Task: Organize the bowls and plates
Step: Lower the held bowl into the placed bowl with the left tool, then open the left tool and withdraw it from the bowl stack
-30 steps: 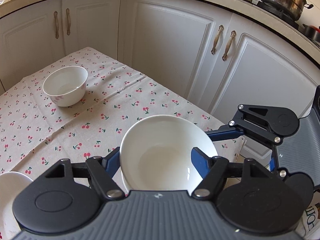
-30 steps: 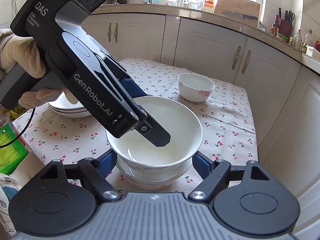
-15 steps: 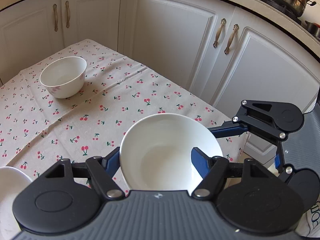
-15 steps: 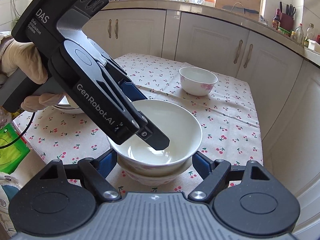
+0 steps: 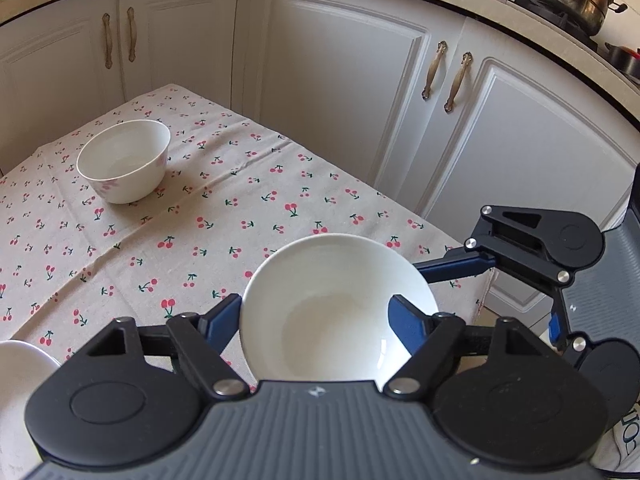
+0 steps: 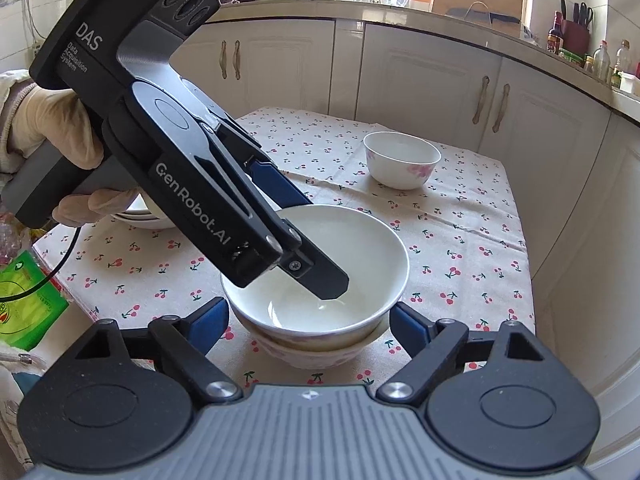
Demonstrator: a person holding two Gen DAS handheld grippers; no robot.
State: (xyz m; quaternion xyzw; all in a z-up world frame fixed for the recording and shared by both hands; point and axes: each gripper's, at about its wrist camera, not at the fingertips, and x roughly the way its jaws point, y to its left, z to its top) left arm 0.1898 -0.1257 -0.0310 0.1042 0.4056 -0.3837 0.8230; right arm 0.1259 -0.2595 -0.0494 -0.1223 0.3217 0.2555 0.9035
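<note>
Bowl [image 6: 320, 272] sits nested on another bowl [image 6: 316, 350] near the table's [image 5: 240, 216] front edge, so I'm opening my left gripper [image 6: 304, 236] off its rim (one finger inside) while the right gripper [image 6: 308, 322], also opening, straddles the stack untouched.

A table under a cherry-print cloth [image 6: 460, 248] carries stacked bowls [image 6: 320, 344], a lone bowl [image 6: 401, 160] and plates [image 6: 148, 216].

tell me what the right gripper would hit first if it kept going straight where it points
Most likely the stacked bowls right ahead between its opening fingers; the left gripper reaches into the top bowl, though depth is uncertain.
</note>
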